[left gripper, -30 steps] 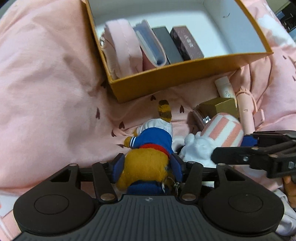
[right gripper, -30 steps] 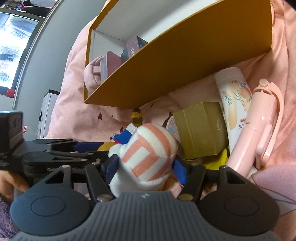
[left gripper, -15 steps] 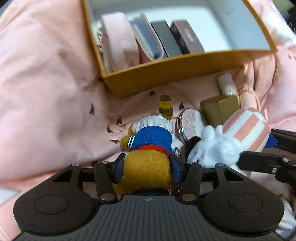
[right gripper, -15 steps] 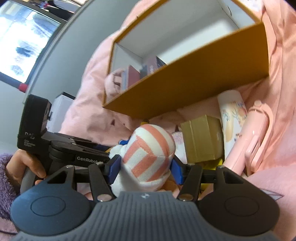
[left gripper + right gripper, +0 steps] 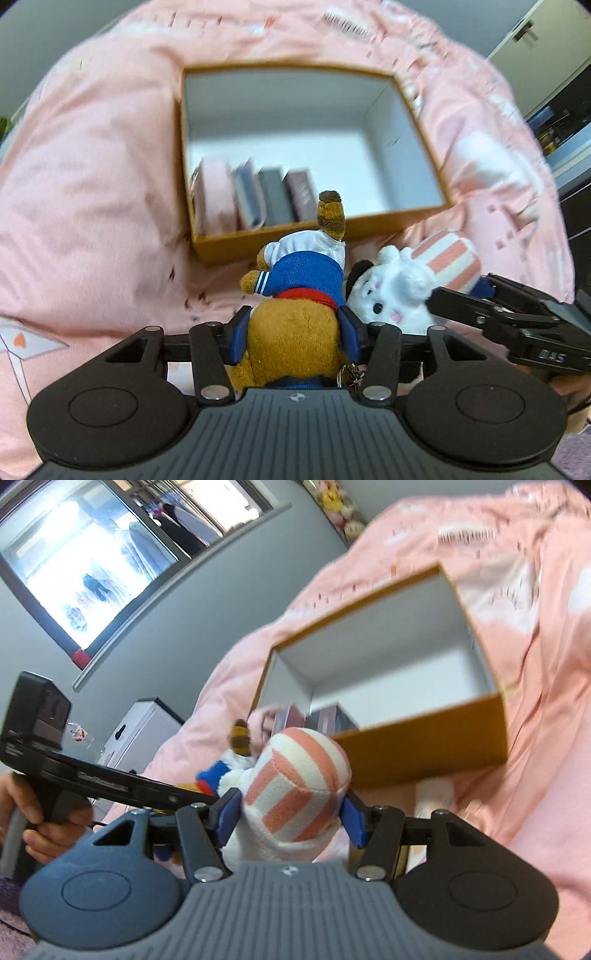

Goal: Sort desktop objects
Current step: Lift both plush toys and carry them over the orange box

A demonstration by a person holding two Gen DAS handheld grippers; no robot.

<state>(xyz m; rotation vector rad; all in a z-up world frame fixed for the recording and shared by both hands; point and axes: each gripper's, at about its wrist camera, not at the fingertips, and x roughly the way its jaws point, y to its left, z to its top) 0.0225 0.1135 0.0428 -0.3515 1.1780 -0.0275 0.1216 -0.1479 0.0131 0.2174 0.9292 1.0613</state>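
My left gripper (image 5: 294, 338) is shut on a brown plush bear (image 5: 295, 332) in a blue and white sailor top, lifted above the pink bedding. My right gripper (image 5: 290, 816) is shut on a white plush rabbit with a pink-striped body (image 5: 295, 794), also held in the air. In the left wrist view the rabbit (image 5: 402, 288) hangs just right of the bear, with the right gripper's black frame (image 5: 509, 314) behind it. Ahead stands an open orange box (image 5: 258, 240) with a white inside; the same box (image 5: 424, 742) shows in the right wrist view.
Several flat items stand upright in the box's near left corner: a pink case (image 5: 214, 199), a blue one and two dark boxes (image 5: 291, 195). Pink bedding (image 5: 92, 184) lies all around. A person's hand (image 5: 40, 830) holds the left gripper's handle. A grey wall with a window is behind.
Both grippers have risen with their plush toys off the bedding. The box now sits lower and farther in both views, its whole opening visible. The small items on the bedding have left view.
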